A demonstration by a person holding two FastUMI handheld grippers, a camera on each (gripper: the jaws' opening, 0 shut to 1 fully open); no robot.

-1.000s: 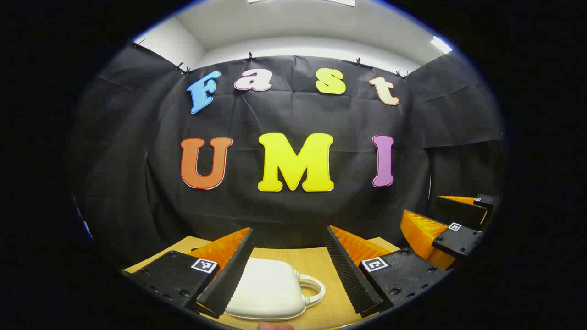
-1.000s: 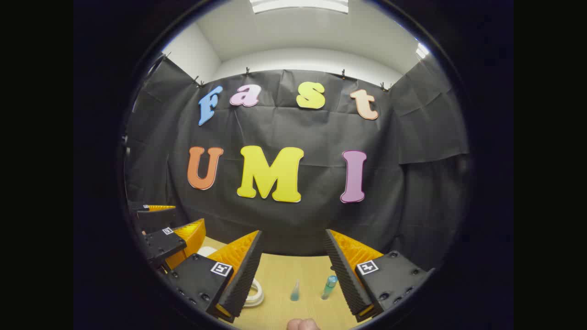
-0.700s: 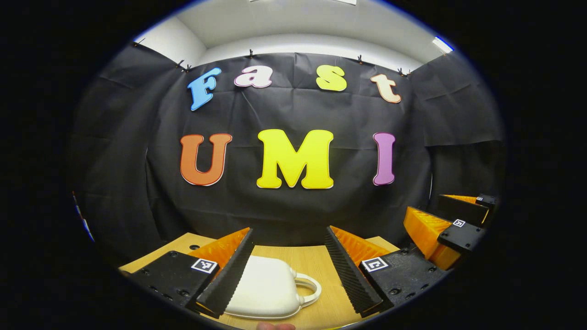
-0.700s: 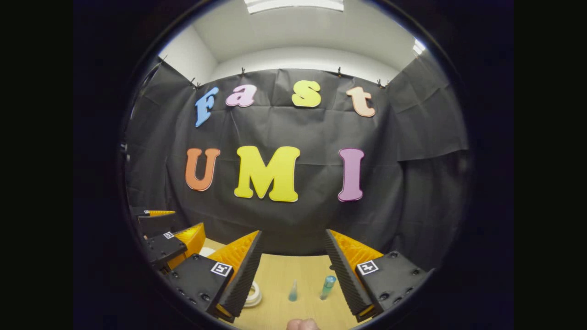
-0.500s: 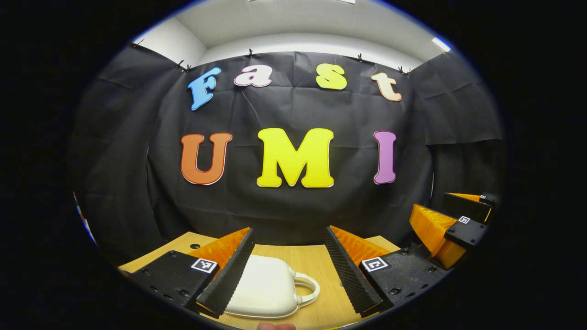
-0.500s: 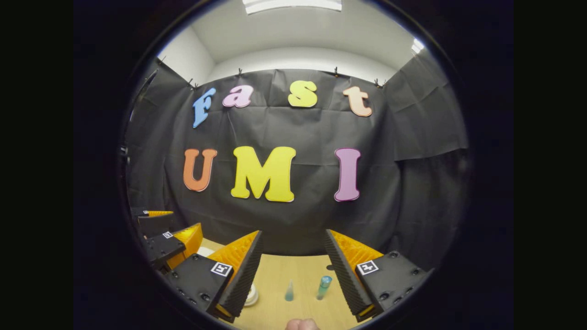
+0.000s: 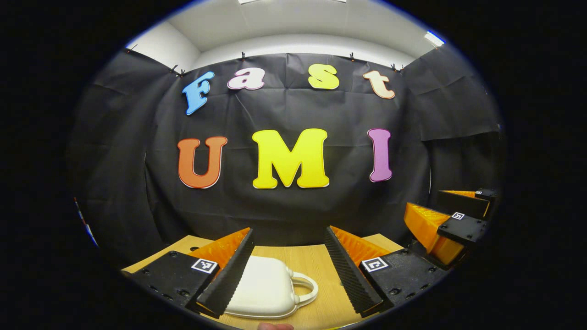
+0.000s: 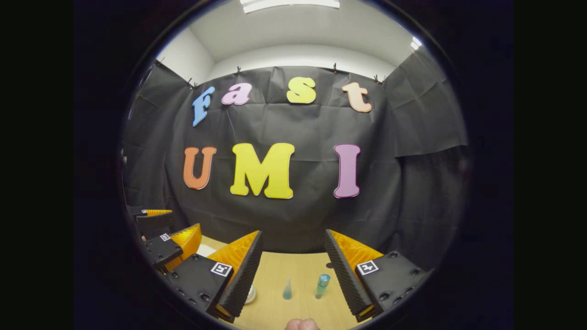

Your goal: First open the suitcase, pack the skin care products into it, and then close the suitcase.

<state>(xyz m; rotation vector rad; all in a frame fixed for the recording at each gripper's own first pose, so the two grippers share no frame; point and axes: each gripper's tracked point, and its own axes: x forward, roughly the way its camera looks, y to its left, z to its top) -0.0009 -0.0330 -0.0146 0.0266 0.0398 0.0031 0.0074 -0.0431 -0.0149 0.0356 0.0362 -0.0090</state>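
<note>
Still pre-open: both jaws wide, empty. Suitcase [image 7: 268, 288] lies shut on the tabletop [image 7: 316, 261], ahead of left gripper [image 7: 289, 270], handle rightward. Suggest pinning the base, lifting lid at the handle edge.

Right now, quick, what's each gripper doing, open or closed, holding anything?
Left gripper: open, holding nothing, above the white suitcase.
Right gripper: open, holding nothing, above two small bottles.

Black cloth wall [image 7: 293, 211] hangs creased across my booth, pinned by small clips [image 7: 242, 55] along its top edge. Above it I see a white wall [image 8: 302, 57] and white ceiling [image 8: 302, 27] with bright strip lights [image 8: 289, 3]. Below, a light wood-grain surface [image 8: 298, 270] meets the cloth.
</note>
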